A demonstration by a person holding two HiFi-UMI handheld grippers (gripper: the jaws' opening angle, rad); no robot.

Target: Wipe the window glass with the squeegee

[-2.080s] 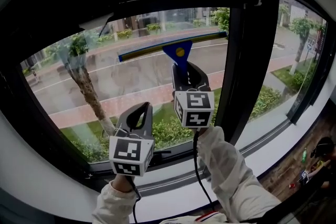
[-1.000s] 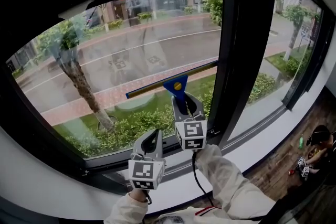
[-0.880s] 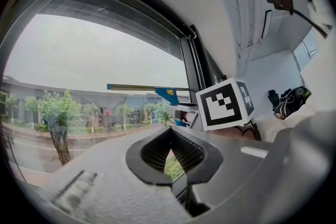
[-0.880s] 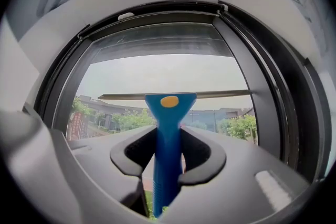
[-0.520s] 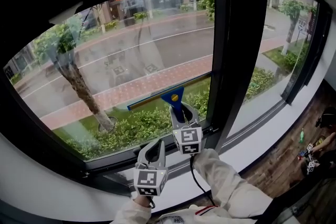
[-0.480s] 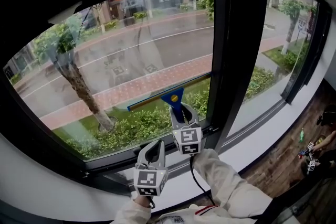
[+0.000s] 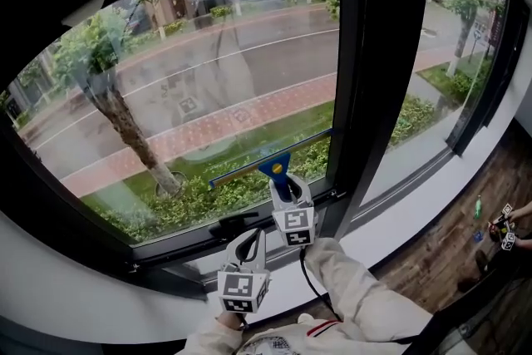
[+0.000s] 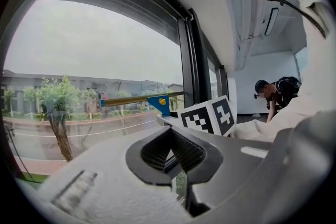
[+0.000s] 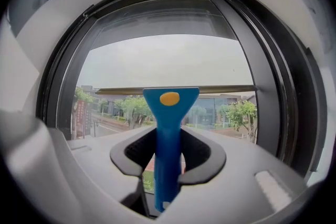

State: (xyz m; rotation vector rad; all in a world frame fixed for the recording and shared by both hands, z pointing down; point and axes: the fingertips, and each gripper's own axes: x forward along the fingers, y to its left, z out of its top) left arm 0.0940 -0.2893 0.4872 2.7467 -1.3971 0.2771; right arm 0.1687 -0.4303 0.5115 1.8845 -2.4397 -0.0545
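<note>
My right gripper (image 7: 287, 188) is shut on the blue handle of the squeegee (image 7: 277, 165), whose long blade lies across the lower part of the window glass (image 7: 191, 87), just above the bottom frame. In the right gripper view the blue squeegee (image 9: 168, 134) stands upright between the jaws, its blade horizontal against the glass (image 9: 168, 60). My left gripper (image 7: 252, 245) hangs lower and to the left, below the sill, shut and holding nothing. In the left gripper view the left gripper (image 8: 170, 152) is shut and empty, with the squeegee (image 8: 144, 100) to its upper right.
A thick black mullion (image 7: 374, 71) stands right of the squeegee blade's end. The black bottom frame (image 7: 224, 224) and a white sill (image 7: 382, 220) run below. A person (image 8: 273, 97) bends over in the room at the right; small items lie on the wooden floor (image 7: 490, 229).
The right gripper has drawn the squeegee down the glass, from near the top of the pane to just above the bottom frame. The left gripper has sunk with it, still shut.
</note>
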